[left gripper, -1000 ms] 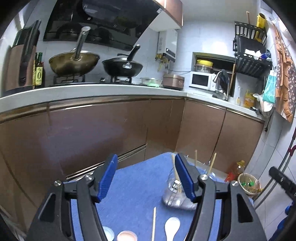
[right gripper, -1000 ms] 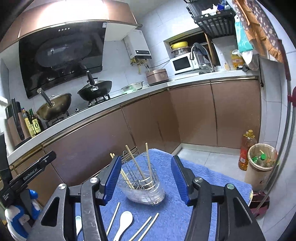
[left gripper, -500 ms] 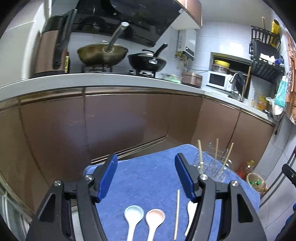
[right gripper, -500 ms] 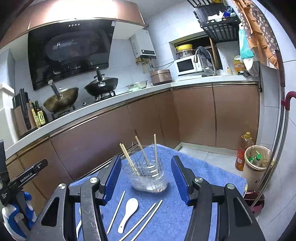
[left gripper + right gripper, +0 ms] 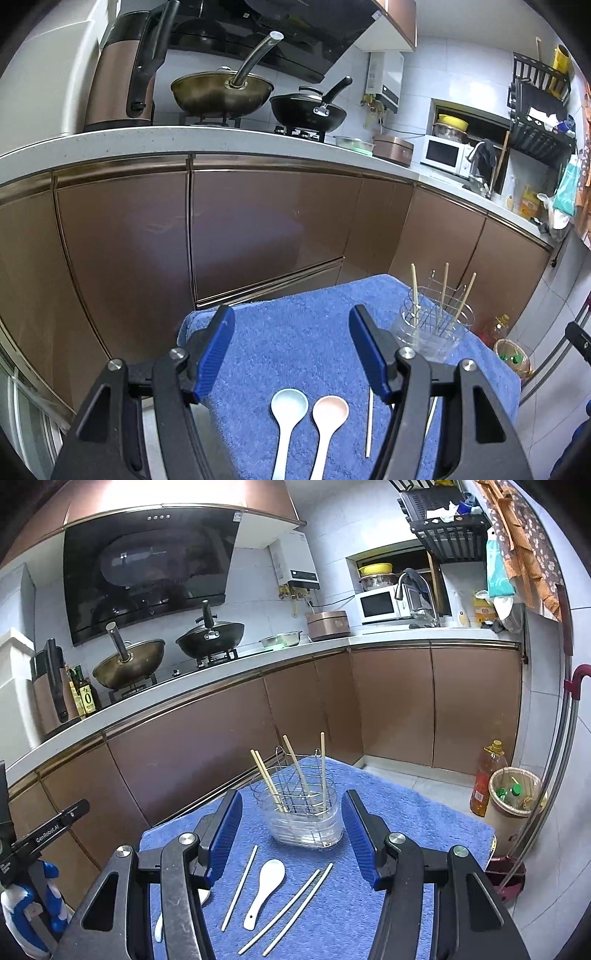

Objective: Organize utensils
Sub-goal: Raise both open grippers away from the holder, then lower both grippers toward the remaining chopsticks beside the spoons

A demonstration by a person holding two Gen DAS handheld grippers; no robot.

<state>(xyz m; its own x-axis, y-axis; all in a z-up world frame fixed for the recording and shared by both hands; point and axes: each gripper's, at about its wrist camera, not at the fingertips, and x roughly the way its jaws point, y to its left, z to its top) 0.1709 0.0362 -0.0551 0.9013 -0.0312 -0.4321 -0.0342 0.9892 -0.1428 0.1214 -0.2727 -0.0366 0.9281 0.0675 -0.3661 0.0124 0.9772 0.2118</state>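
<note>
A clear utensil holder (image 5: 304, 814) with a wire insert stands on the blue towel (image 5: 406, 812) and holds several chopsticks; it also shows in the left wrist view (image 5: 432, 330). On the towel lie a white spoon (image 5: 264, 890), one single chopstick (image 5: 240, 886) and a pair of chopsticks (image 5: 291, 908). A light blue spoon (image 5: 286, 417), a pink spoon (image 5: 327, 421) and a chopstick (image 5: 368, 421) lie below my left gripper (image 5: 291, 350), which is open and empty. My right gripper (image 5: 291, 834) is open and empty, just short of the holder.
Brown kitchen cabinets (image 5: 258, 229) run behind the towel-covered table. On the counter are two woks (image 5: 129, 662), a kettle (image 5: 122, 74) and a microwave (image 5: 380, 605). A bin (image 5: 513, 805) and an oil bottle (image 5: 485, 775) stand on the floor at the right.
My left gripper has swung left and back, bringing the blue and pink spoons into view. My right gripper has drawn back a little from the holder. Both stay open.
</note>
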